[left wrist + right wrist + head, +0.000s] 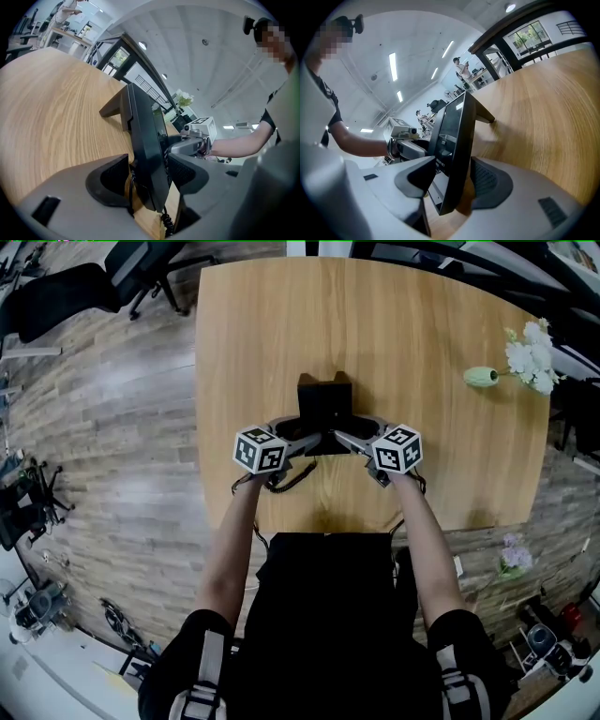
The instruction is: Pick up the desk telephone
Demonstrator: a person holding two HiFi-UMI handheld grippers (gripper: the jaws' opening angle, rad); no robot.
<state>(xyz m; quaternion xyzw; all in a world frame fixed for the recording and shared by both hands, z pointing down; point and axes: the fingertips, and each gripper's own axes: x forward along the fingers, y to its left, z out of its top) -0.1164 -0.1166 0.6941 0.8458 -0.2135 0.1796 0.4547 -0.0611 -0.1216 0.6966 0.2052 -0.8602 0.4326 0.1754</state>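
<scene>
— Wood table (281,334), near edge first: L gripper (305,440)?
— Jaws wide, astride left side of desk telephone (325,407), pads not clamping; coiled cord (166,224) beneath.
— R gripper (349,440)?
— Same: spread wide over its right side, no grip. Telephone rests on table, betw. both.
— Farther?
— White flowers (530,354) far right; office chairs (141,268) beyond table, on plank floor (112,427).

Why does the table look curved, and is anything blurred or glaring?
Head view: the wide lens bows the table edges; light is even. Left gripper view: dark rounded corners, and the telephone looks slightly soft up close. Right gripper view: ceiling lights glare white.
</scene>
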